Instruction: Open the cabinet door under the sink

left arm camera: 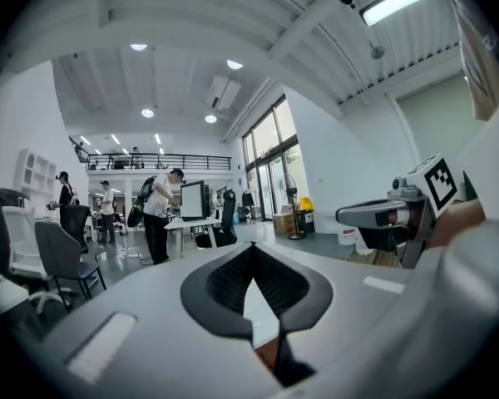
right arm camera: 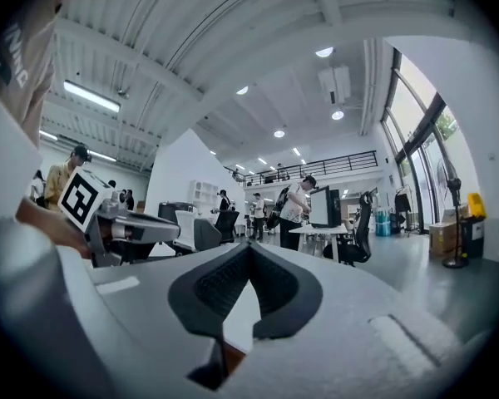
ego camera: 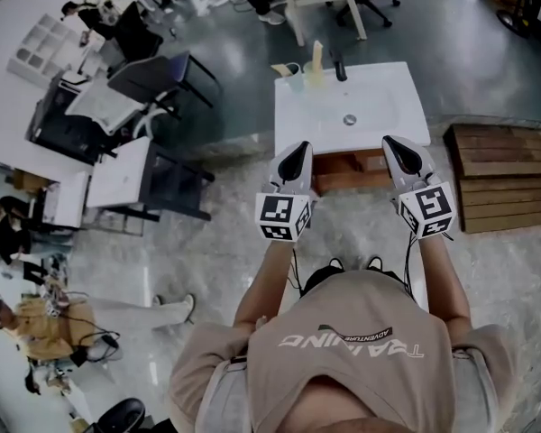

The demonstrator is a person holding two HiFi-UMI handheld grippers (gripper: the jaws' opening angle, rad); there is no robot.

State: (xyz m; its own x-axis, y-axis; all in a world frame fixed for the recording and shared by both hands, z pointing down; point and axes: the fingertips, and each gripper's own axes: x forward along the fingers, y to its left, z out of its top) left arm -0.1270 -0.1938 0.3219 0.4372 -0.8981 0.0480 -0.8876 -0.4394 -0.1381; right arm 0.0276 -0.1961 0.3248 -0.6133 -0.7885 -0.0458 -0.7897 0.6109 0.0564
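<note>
A sink unit (ego camera: pixel 352 106) stands straight ahead of the person, with a faucet (ego camera: pixel 339 66) at its far edge. The left gripper (ego camera: pixel 299 149) and right gripper (ego camera: pixel 392 142) are side by side, apart, between the person and the unit. Stacked boards (ego camera: pixel 505 174) lie to its right. A desk (ego camera: pixel 117 174) and a chair (ego camera: pixel 153 75) stand to its left.

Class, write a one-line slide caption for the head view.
Left gripper and right gripper, both shut and empty, held over the front edge of a white sink.

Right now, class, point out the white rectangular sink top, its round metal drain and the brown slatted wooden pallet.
white rectangular sink top (ego camera: pixel 392 97), head view, bare basin surface.
round metal drain (ego camera: pixel 350 120), head view, centre.
brown slatted wooden pallet (ego camera: pixel 505 177), head view, middle plank.
</note>
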